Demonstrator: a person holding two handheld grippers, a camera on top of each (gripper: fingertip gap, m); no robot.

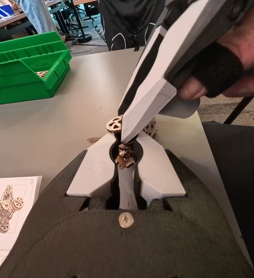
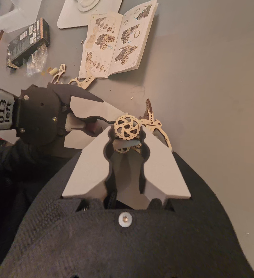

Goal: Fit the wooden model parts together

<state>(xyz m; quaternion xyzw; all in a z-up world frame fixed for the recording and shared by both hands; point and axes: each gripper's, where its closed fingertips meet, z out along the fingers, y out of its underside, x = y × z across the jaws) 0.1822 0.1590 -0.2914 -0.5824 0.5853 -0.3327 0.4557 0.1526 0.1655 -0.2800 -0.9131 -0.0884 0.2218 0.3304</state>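
My left gripper (image 1: 125, 144) is shut on the body of the small wooden model (image 1: 124, 156), a cluster of gears and plates held just above the grey table (image 1: 63, 120). My right gripper (image 1: 122, 135) comes down from the upper right, and its tips meet the model at my left gripper's tips. It is shut on a spoked wooden wheel (image 1: 114, 125). In the right wrist view the wheel (image 2: 126, 127) sits between my right gripper's fingertips (image 2: 127, 133). My left gripper (image 2: 106, 120) reaches in from the left. The model's thin frame (image 2: 153, 124) sticks out to the right.
A green bin (image 1: 25, 67) holding wooden parts stands at the far left. An open instruction booklet (image 2: 115, 45), a black box (image 2: 30, 42), a plastic bag (image 2: 36, 60) and loose wooden pieces (image 2: 81, 82) lie on the table. The table edge (image 1: 210, 150) runs close on the right. A person stands behind the table. Less than 4 cm separates the two grippers' tips.
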